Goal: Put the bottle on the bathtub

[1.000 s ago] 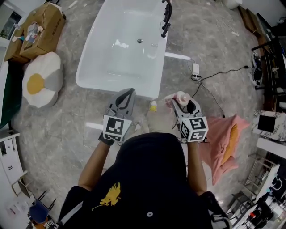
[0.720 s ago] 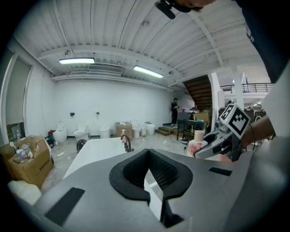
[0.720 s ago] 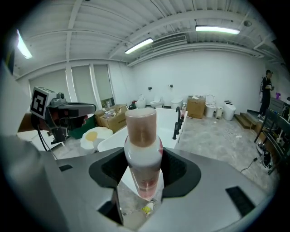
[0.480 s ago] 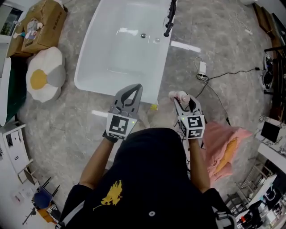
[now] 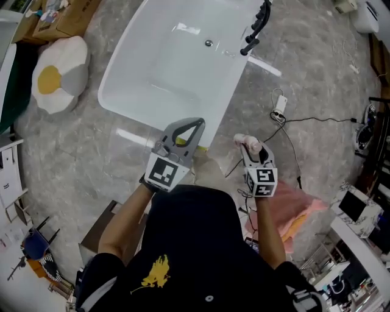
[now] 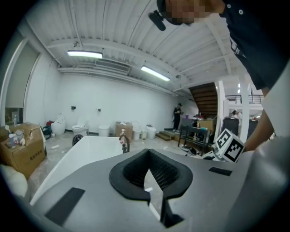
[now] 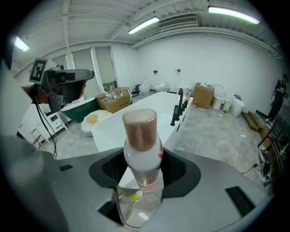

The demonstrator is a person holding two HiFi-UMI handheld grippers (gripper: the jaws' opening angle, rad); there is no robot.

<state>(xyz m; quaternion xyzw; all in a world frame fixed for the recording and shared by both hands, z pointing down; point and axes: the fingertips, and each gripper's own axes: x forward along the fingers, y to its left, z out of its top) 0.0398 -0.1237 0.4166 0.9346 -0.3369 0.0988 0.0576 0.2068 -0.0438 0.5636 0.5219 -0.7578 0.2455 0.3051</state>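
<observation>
A white bathtub point(image 5: 125, 113) with a black faucet point(image 5: 256, 27) on its right rim fills the top of the head view. It also shows ahead in both gripper views, as the bathtub point(image 7: 115, 122) and bathtub point(image 6: 77, 156). My right gripper point(image 5: 251, 146) is shut on a clear bottle point(image 7: 141, 156) with a brownish-pink cap point(image 5: 245, 141). The bottle stands upright between the jaws, to the right of the tub's near corner. My left gripper point(image 5: 195, 124) is shut with nothing in it, its tips just at the tub's near end.
An egg-shaped cushion point(image 5: 58, 73) and a cardboard box point(image 5: 70, 15) lie left of the tub. A power strip with cable point(image 5: 279, 108) and a pink cloth point(image 5: 289, 213) are on the floor at right. A small yellow object point(image 5: 181, 141) sits by the tub's foot.
Both grippers have moved closer to the tub's near end, and the head view has swung so the tub sits more diagonally. The bottle stays held in the right gripper.
</observation>
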